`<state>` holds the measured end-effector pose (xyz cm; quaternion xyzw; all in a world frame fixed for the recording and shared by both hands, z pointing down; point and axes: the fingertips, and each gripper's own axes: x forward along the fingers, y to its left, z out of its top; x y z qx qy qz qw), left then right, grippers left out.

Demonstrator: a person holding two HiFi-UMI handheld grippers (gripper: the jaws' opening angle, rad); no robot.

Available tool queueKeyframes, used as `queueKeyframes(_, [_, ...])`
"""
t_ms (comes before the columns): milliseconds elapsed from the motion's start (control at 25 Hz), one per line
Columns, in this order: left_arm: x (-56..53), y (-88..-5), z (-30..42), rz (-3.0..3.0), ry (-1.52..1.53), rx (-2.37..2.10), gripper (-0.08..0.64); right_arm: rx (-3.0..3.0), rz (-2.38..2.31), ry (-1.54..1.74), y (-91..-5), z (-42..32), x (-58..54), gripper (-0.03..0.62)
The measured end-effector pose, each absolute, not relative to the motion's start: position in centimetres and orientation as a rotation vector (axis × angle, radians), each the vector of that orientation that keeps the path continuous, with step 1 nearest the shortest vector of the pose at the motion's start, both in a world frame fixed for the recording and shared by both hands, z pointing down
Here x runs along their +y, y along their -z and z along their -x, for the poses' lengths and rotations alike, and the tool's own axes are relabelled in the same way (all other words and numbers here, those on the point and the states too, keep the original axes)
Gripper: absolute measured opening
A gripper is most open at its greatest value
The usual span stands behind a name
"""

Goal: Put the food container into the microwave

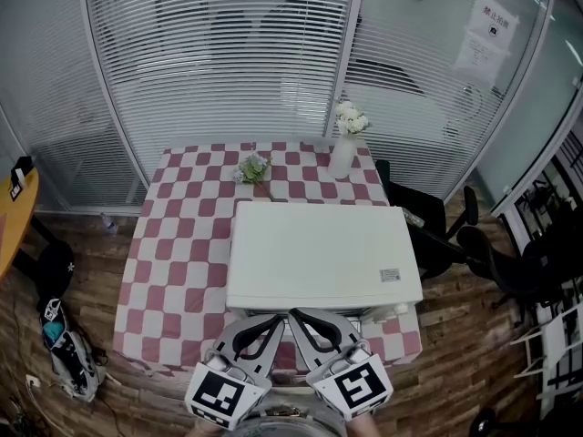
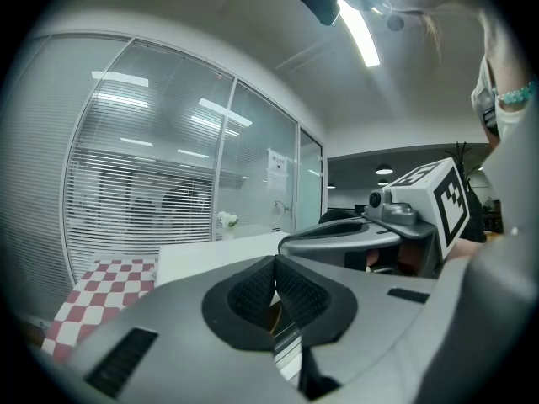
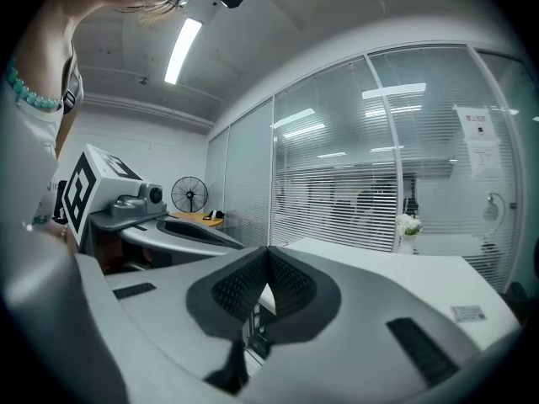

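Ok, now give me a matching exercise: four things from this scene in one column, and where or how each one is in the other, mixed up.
1 microwave
2 vase
3 bag
4 left gripper

a shut, empty
b on the floor, left of the table
c near end of the table
d far end of the table, right side

Pairs: 1-c, 2-d, 3-b, 4-a

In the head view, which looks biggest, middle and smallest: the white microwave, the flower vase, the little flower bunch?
1. white microwave, by far.
2. flower vase.
3. little flower bunch.
The last two look close in size, so their order is unsure.
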<state>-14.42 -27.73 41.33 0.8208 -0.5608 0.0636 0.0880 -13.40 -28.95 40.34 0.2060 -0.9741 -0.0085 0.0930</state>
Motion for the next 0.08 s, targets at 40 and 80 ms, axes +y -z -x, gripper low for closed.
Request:
queueKeyframes(40, [-27.75, -41.35, 14.42, -2.442, -0.188, -1.670, 0.012, -2.890, -0.610, 0.024, -40.40, 13.38, -28.96, -0.007])
queueKeyframes(80, [-27.77, -41.37, 14.42, -2.441, -0.187, -1.671, 0.012, -2.889, -0.609, 0.022, -40.47, 13.36, -28.98, -0.008])
